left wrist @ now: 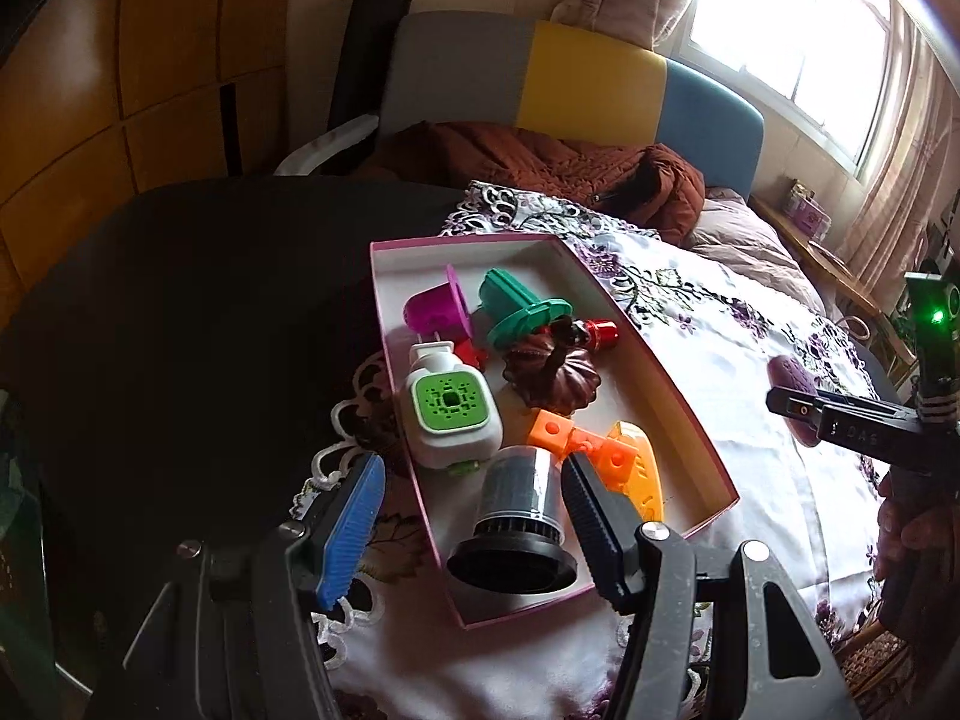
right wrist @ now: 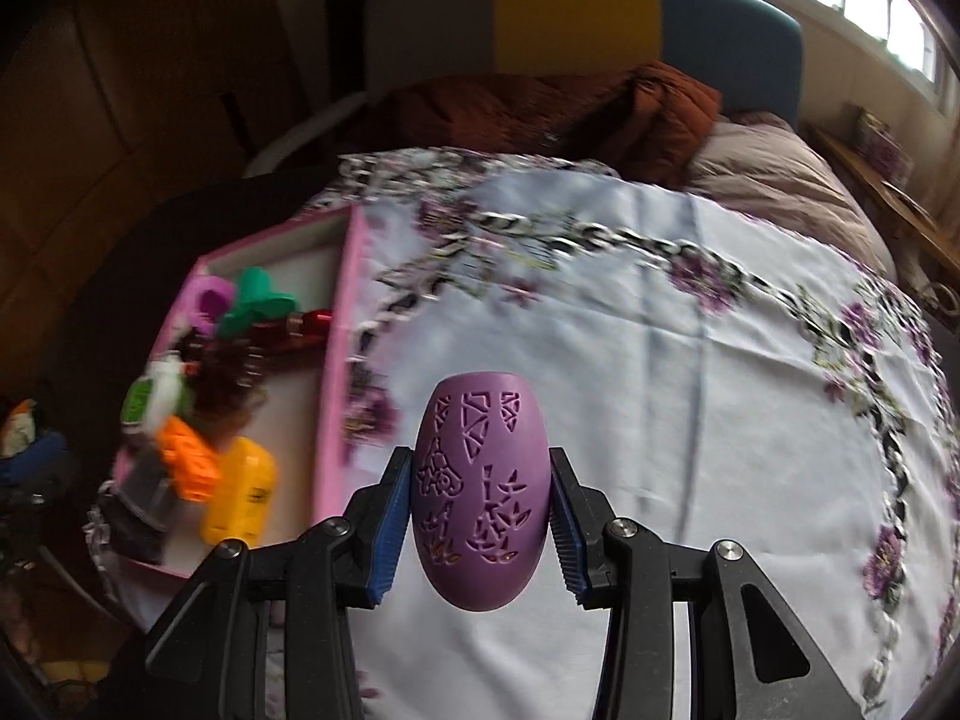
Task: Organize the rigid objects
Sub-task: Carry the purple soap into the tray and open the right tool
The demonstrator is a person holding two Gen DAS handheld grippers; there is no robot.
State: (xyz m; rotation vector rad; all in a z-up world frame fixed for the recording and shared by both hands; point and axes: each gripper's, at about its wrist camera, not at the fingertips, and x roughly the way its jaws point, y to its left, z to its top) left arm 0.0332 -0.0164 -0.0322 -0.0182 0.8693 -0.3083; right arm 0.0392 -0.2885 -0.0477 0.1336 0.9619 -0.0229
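Ribbed tongs [right wrist: 480, 510] clamp smooth carved purple egg [right wrist: 480, 498].

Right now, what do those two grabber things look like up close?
Each gripper is a black plastic frame of angled struts joined by shiny silver bolts, ending in two ribbed fingers. On the left gripper, one finger is bright blue rubber and the other looks dark. The right gripper has blue ribbed fingers. Seen from the left wrist view, it carries a glowing green light.
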